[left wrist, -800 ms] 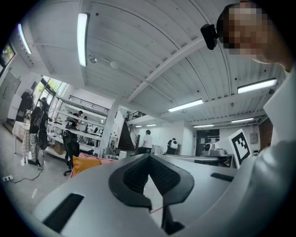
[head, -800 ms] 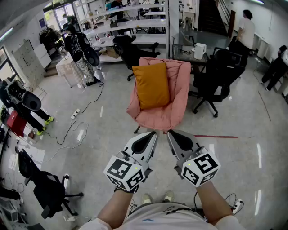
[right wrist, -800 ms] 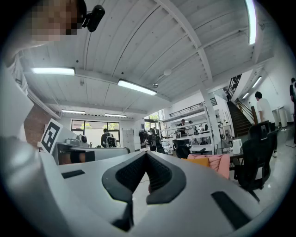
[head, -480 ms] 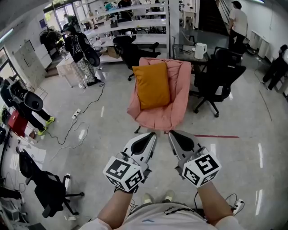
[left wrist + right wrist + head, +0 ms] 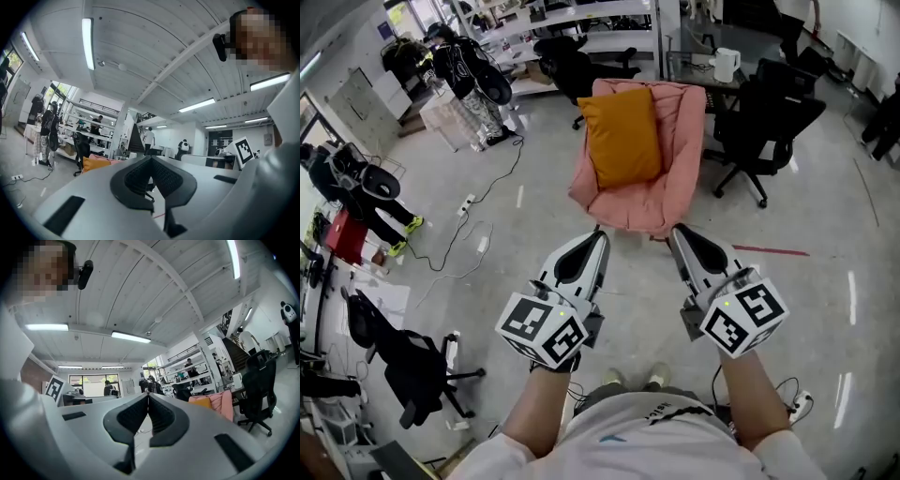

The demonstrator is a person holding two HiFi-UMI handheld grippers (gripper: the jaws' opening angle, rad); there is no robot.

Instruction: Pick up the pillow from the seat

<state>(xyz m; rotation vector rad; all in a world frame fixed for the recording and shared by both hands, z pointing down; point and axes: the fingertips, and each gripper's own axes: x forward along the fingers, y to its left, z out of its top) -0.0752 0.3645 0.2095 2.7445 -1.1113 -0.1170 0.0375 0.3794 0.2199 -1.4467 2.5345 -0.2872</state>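
In the head view, the pillow [image 5: 623,136] leans upright against the back of the pink chair [image 5: 642,208], with its lower edge on the seat. It looks plump, soft and light, likely to sag under a pinch. The side edges or a top corner, one for each tongs, seem the best places to take hold, since the cloth should bunch rather than slip. The left tongs [image 5: 598,236] and right tongs [image 5: 676,232] are both pressed together and empty. They are held side by side over the floor just short of the chair's front, with the pillow well ahead, roughly between their lines. In the left gripper view the closed tips hold nothing, and the pillow [image 5: 96,164] shows low and to their left, well apart. In the right gripper view the tips are likewise closed on nothing, with the pillow [image 5: 200,402] off to their right, well apart.
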